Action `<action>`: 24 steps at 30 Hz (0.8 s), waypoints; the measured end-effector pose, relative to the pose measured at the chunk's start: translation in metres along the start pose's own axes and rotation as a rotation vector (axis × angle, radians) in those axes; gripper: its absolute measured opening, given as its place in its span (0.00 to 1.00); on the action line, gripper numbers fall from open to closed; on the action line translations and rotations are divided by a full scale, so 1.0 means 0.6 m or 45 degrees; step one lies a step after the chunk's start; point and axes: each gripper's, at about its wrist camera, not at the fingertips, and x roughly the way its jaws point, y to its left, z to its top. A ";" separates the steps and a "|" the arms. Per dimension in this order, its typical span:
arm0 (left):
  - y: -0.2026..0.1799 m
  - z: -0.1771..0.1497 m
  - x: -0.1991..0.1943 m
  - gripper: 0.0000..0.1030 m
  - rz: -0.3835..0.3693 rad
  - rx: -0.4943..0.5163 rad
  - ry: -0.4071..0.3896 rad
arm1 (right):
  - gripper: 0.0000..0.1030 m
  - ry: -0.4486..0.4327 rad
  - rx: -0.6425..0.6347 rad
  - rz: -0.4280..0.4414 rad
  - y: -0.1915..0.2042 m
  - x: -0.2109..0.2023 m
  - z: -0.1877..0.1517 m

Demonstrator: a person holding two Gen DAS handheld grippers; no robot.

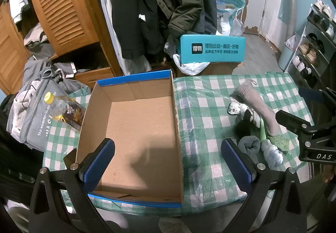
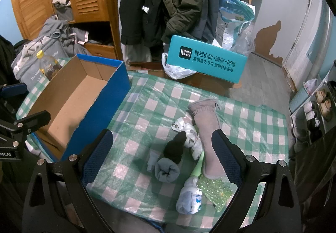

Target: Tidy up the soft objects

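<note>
An empty cardboard shoebox (image 1: pixel 136 128) with blue outer walls (image 2: pixel 100 111) lies on the green checked table. My left gripper (image 1: pixel 168 161) hovers open over its near end, nothing between the fingers. To the right lies a pile of socks: a long grey sock (image 2: pixel 206 134), a rolled grey-blue sock (image 2: pixel 167 170), a black sock (image 2: pixel 175 145), a white patterned sock (image 2: pixel 192 138), a white-and-blue rolled sock (image 2: pixel 189 197) and a green sequinned piece (image 2: pixel 215 191). My right gripper (image 2: pixel 162 153) hangs open above the pile, its fingers on either side of the rolled grey-blue and black socks.
A plastic bottle (image 1: pixel 65 111) with a yellow cap lies left of the box beside a grey bag (image 1: pixel 35 119). A teal carton (image 2: pixel 206 59) stands behind the table. Coats (image 2: pixel 168 1) hang at the back, a shoe rack (image 1: pixel 315 44) at right.
</note>
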 end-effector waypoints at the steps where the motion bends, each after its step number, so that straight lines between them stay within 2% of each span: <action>1: 0.000 0.000 0.000 0.99 0.003 0.000 0.003 | 0.91 -0.001 0.000 -0.001 0.000 0.000 0.000; 24: -0.002 0.000 0.000 0.99 0.009 0.006 0.007 | 0.91 0.003 -0.002 -0.005 -0.002 0.001 -0.001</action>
